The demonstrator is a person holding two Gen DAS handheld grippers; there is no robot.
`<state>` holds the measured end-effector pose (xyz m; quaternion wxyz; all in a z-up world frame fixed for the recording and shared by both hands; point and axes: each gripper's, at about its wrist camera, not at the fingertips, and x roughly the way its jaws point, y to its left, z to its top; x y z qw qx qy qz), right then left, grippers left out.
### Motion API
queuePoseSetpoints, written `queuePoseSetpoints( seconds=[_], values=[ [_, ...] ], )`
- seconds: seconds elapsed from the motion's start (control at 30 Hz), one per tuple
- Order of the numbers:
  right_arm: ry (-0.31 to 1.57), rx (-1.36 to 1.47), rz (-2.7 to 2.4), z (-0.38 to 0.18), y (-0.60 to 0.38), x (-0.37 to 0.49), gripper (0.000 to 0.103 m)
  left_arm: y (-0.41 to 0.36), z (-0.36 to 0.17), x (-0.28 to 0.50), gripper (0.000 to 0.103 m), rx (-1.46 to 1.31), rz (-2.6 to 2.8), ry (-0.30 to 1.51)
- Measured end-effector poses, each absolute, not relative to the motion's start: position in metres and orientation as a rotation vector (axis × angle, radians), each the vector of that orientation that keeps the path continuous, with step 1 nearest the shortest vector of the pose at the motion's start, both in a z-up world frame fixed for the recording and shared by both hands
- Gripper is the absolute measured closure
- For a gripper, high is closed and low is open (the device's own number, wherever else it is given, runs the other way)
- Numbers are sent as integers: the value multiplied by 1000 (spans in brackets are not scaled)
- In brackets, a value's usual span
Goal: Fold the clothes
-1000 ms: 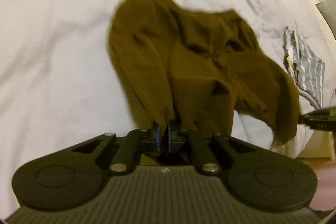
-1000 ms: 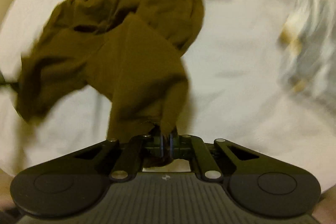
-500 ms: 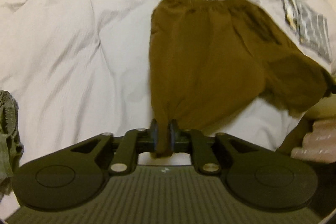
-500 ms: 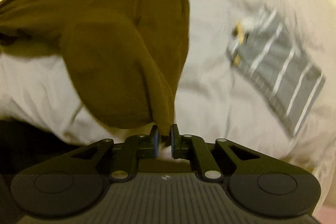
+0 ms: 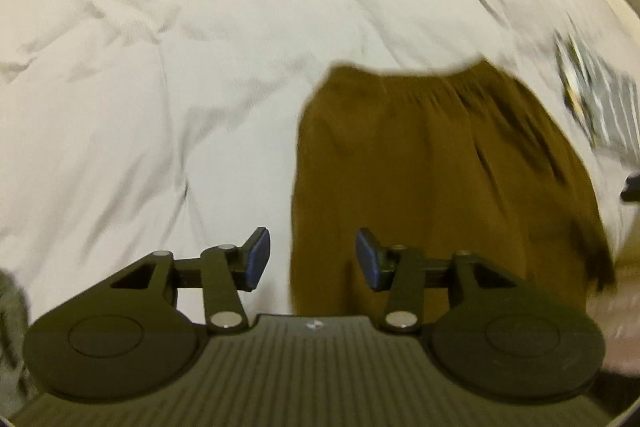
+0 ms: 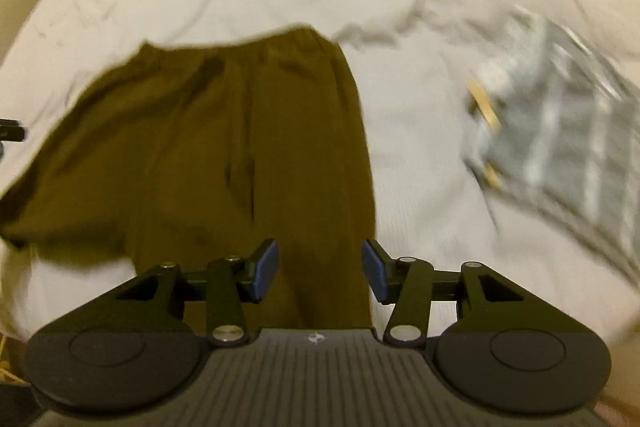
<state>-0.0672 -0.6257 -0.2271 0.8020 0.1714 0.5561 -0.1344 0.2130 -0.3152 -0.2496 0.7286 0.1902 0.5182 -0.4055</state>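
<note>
Brown shorts [image 5: 436,179] spread flat on your white duvet [image 5: 160,87], your left gripper [image 5: 313,259] and right gripper [image 6: 320,269] both wide apart, gripping nothing, striped folded garment [image 6: 568,123] beside.

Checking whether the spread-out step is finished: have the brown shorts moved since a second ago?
Yes. The brown shorts dropped from a bunched, lifted hang to lying flat on the white duvet, and both grippers, left and right, have let go.
</note>
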Motion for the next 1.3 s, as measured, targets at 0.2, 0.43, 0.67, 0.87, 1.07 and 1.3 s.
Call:
queuePoseSetpoints(
  seconds=[0.2, 0.43, 0.67, 0.87, 1.07, 1.3],
  values=[
    [1105, 291, -146, -257, -687, 32, 40, -402, -293, 266, 42, 426, -949, 1127],
    [1158, 320, -49, -322, -740, 113, 30, -460, -356, 303, 42, 498, -988, 1220],
    [1196, 529, 28, -343, -758, 121, 90, -450, -348, 290, 96, 450, -1026, 1214],
    [1030, 341, 36, -261, -728, 93, 93, -419, -264, 246, 98, 405, -1047, 962],
    [784, 233, -68, -146, -665, -1, 94, -342, -159, 174, 98, 351, -1096, 701],
    [509, 112, -332, -31, -522, -162, 95, -198, -64, 56, 98, 282, -1254, 436]
  ],
)
